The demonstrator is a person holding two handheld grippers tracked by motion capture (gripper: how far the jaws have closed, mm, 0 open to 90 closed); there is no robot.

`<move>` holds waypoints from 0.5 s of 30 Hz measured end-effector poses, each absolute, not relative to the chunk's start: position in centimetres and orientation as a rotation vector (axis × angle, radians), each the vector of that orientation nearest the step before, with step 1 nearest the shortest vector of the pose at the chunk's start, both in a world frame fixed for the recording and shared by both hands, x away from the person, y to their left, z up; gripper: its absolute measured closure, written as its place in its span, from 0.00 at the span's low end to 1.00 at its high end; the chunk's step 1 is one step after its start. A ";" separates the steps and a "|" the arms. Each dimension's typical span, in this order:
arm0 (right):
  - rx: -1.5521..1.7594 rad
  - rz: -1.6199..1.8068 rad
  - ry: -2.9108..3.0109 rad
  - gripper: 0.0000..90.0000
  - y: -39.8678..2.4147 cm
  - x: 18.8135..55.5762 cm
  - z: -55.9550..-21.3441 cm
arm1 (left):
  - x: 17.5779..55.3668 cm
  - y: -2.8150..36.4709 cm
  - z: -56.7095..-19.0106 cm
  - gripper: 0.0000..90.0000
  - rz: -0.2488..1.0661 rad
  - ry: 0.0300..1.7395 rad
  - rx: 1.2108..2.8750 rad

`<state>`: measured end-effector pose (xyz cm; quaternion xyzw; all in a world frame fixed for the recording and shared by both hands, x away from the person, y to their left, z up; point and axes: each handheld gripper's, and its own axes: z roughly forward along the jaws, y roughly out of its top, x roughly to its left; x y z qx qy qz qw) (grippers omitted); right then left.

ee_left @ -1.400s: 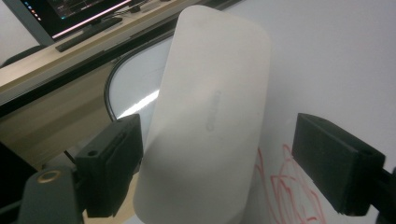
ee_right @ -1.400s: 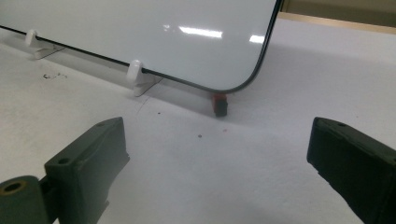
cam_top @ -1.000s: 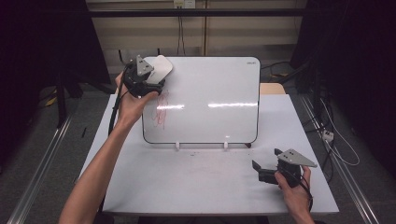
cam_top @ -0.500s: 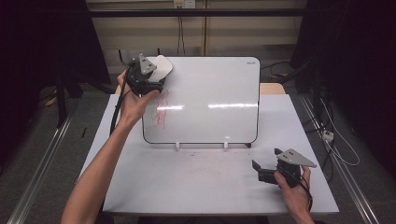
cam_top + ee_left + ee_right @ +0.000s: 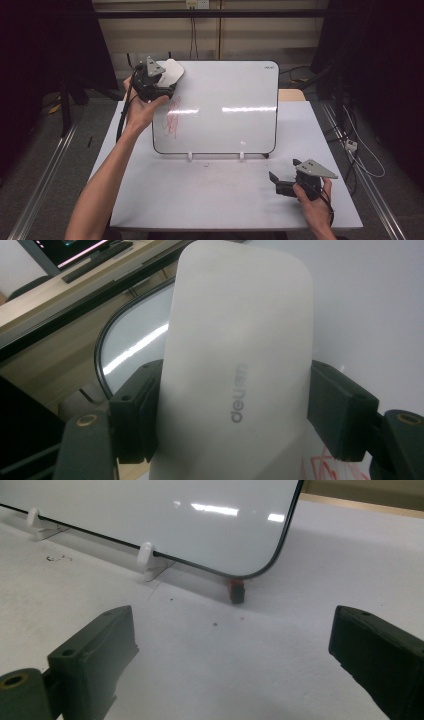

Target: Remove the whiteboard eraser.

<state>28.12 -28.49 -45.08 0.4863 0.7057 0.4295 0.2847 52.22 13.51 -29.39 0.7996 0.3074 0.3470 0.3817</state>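
Left gripper (image 5: pixel 162 80) jaws have just been closing and now clamp the white eraser (image 5: pixel 235 365); the hand itself sits in the same spot at the whiteboard's top-left corner as a second ago. Eraser is squeezed between both black pads, long end sticking out past the jaw tips, flat against the whiteboard (image 5: pixel 225 107). Red scribble (image 5: pixel 172 117) lies on the board just below that gripper, near the hand's fingertips. Right gripper (image 5: pixel 284 182) hasn't moved: resting on the table (image 5: pixel 200 195), well apart from the left one, jaws spread wide with nothing between them. Ahead of its jaws: the board's lower corner and a white support clip (image 5: pixel 148 560).
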 end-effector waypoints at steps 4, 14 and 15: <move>1.303 1.148 1.888 0.05 -28.5 28.1 -45.1 | 52.3 13.8 -29.3 0.32 0.851 0.801 2.015; 1.305 1.146 1.895 0.05 -28.4 28.3 -45.1 | 51.9 14.6 -28.9 0.33 0.774 0.809 1.969; 1.305 1.146 1.895 0.05 -28.4 28.3 -45.1 | 51.8 14.6 -28.7 0.33 0.776 0.805 1.955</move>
